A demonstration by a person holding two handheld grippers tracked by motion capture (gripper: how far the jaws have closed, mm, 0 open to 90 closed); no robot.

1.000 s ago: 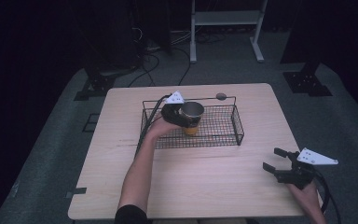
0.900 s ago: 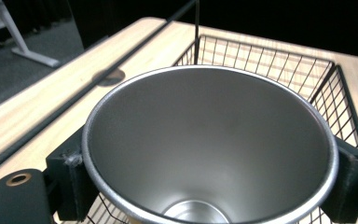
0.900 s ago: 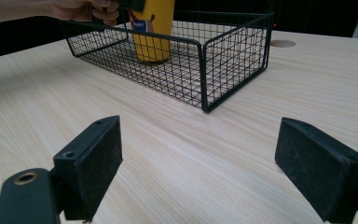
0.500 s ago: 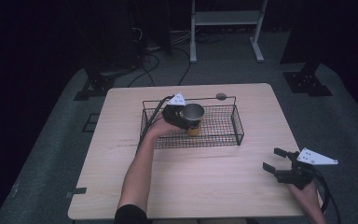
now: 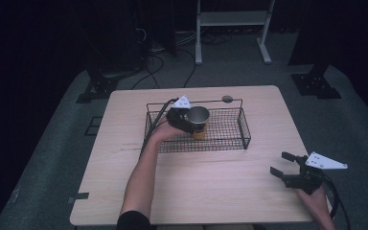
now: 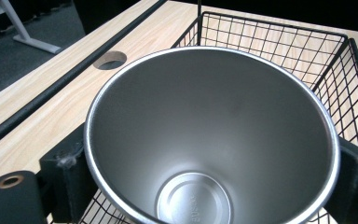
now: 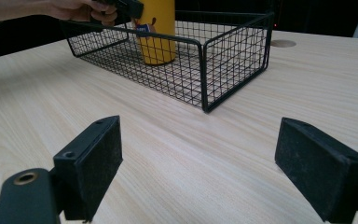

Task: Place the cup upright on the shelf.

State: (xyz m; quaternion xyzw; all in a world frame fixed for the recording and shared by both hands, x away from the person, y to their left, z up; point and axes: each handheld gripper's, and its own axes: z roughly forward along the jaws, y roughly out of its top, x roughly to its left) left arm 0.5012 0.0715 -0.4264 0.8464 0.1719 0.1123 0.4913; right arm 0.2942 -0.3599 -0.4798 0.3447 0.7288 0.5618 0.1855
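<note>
Near the centre of the high view, the left gripper [image 5: 188, 120] is clamping a yellow steel-lined tumbler [image 5: 199, 119] by its sides, holding it upright inside the black wire basket [image 5: 230, 139] on the wooden table [image 5: 211, 182]. At the lower right of that frame, the right gripper [image 5: 283, 164] is hovering above the tabletop with its jaws spread wide, gripping nothing.

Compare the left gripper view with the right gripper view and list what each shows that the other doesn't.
Left gripper view alone: the steel cup's empty inside, clamped between the left claw's jaws. Right gripper view alone: the open right claw over bare table, the cup's yellow outside, and the hand holding the left claw. Shared: the black wire basket and the table's round hole.
</note>
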